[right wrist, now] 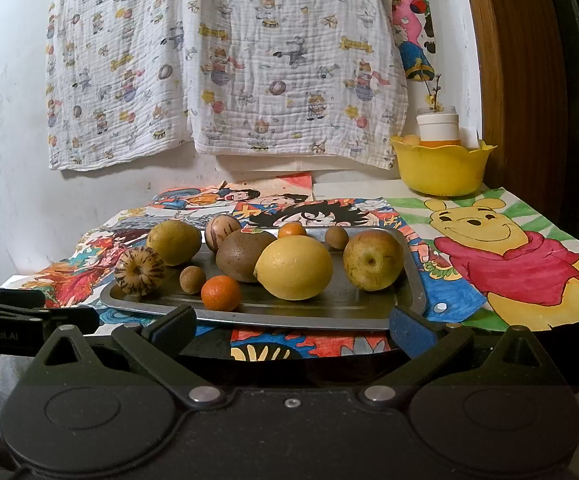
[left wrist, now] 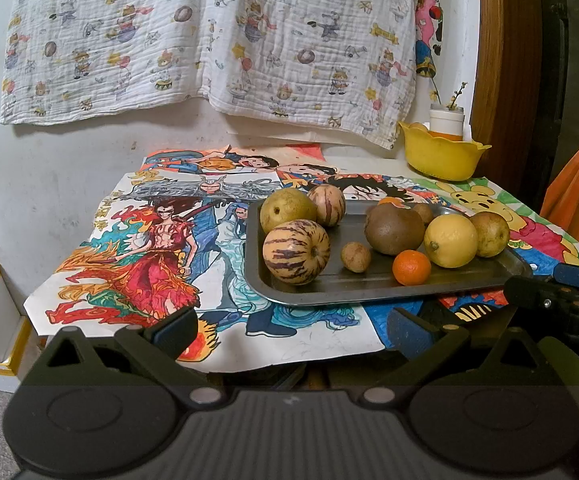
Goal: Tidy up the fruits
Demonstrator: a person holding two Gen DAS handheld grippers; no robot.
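Observation:
A metal tray [left wrist: 369, 288] [right wrist: 329, 312] on the table holds several fruits: a yellow lemon [left wrist: 450, 241] [right wrist: 294, 267], a small orange [left wrist: 411, 267] [right wrist: 220, 293], a brown kiwi [left wrist: 393, 229] [right wrist: 243, 255], striped melons [left wrist: 296, 251] [right wrist: 139, 271], pears [left wrist: 287, 210] [right wrist: 373, 260] and small brown round fruits [left wrist: 355, 257] [right wrist: 192, 279]. My left gripper [left wrist: 289, 330] is open, in front of the tray's near edge, with nothing between its fingers. My right gripper [right wrist: 293, 330] is open too, just short of the tray, holding nothing. The right gripper [left wrist: 557, 292] shows at the right edge of the left wrist view.
A yellow bowl [left wrist: 441, 156] [right wrist: 441, 166] with a white jar [right wrist: 438, 127] stands at the table's back right. Coloured drawings [right wrist: 509, 256] cover the table top. A patterned cloth [left wrist: 209, 40] hangs on the wall behind. A wooden frame [right wrist: 521, 80] is at the right.

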